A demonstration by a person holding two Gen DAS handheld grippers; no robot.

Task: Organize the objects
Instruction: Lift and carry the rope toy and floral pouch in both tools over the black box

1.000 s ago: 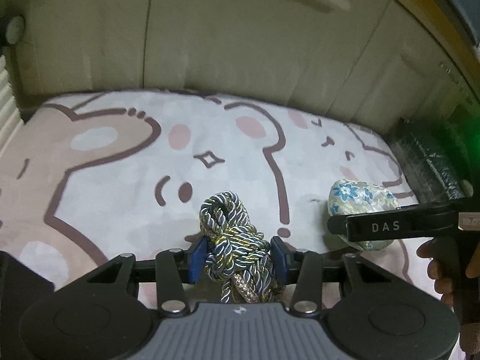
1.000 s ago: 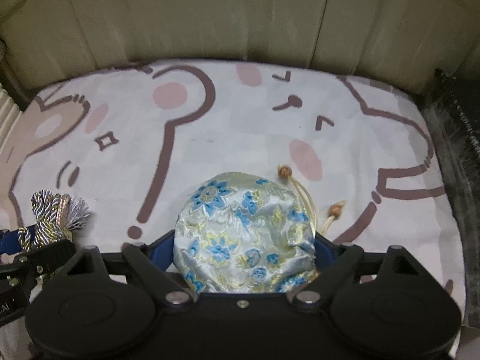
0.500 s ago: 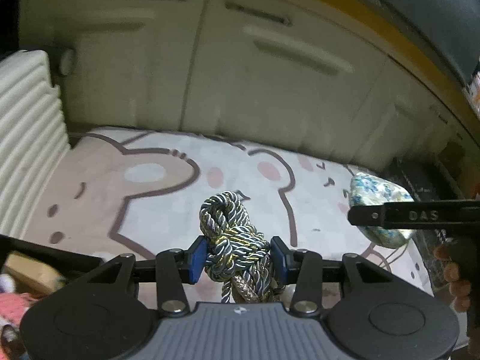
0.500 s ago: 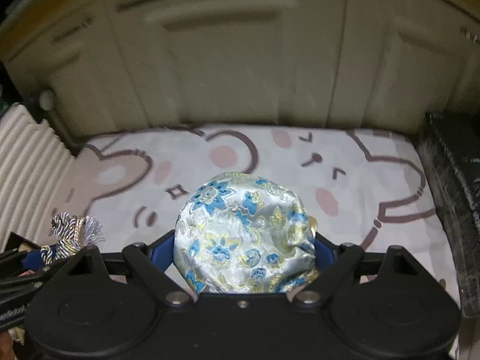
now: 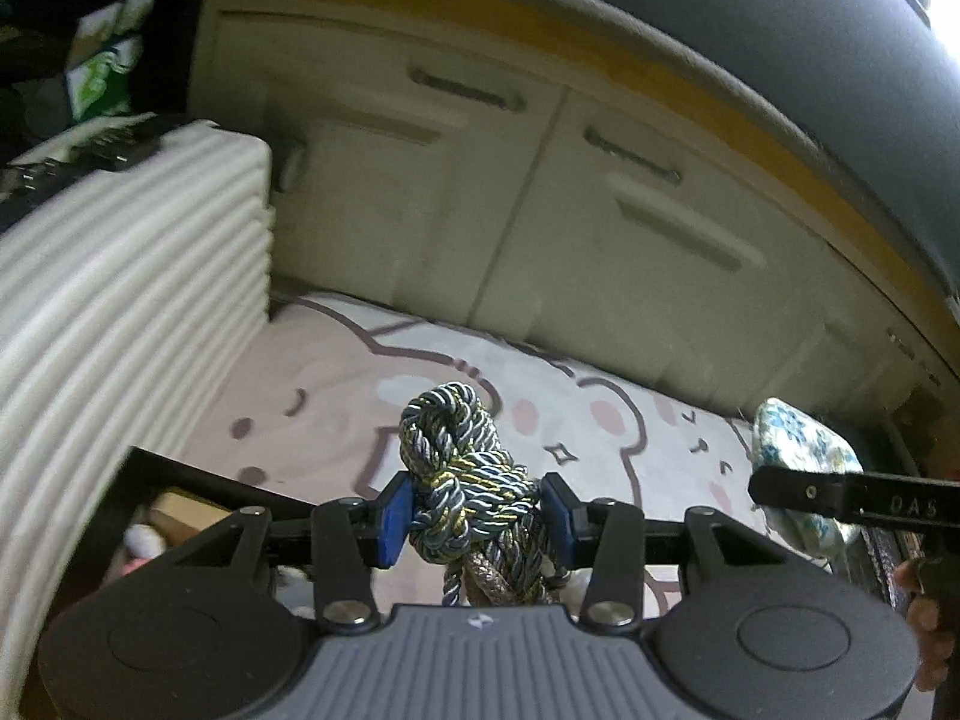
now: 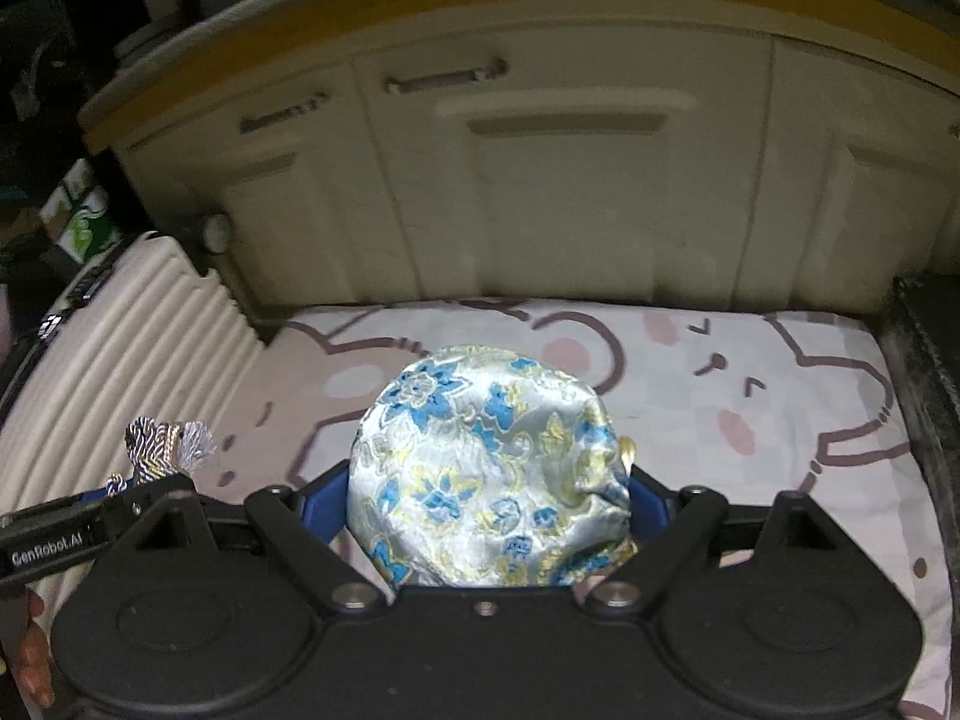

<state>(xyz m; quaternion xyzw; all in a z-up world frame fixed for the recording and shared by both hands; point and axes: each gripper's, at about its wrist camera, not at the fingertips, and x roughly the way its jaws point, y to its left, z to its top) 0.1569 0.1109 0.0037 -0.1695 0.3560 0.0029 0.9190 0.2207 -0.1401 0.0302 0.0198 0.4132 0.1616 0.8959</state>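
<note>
Both things are picked up and carried clear of the cartoon-bear mat (image 6: 750,360); neither is yet put away, so the sorting itself is, as I judge it, not yet done. Where they are meant to go cannot be told, though an open dark box (image 5: 174,498) with oddments in it shows below the left gripper, off the mat's left edge.

The left gripper (image 5: 477,507) has its fingers about half closed, blue pads (image 5: 395,510) pressing both sides of a knotted rope bundle (image 5: 462,468). The bundle is twisted cord in grey-blue, white and gold strands, looped into a fat knot that stands above the fingers, with a duller brown strand hanging beneath and a frayed tassel end seen from the right wrist view.

The right gripper (image 6: 489,516) is spread wide, its fingers clamped on a brocade pouch (image 6: 486,468): shiny pale silver cloth with blue flowers and yellow leaves, puffed round and creased on its right side. It fills the gap between the fingers and hangs above the mat's near middle. A ribbed white case (image 5: 120,276) stands along the mat's left edge, cupboard doors (image 6: 570,180) behind.
</note>
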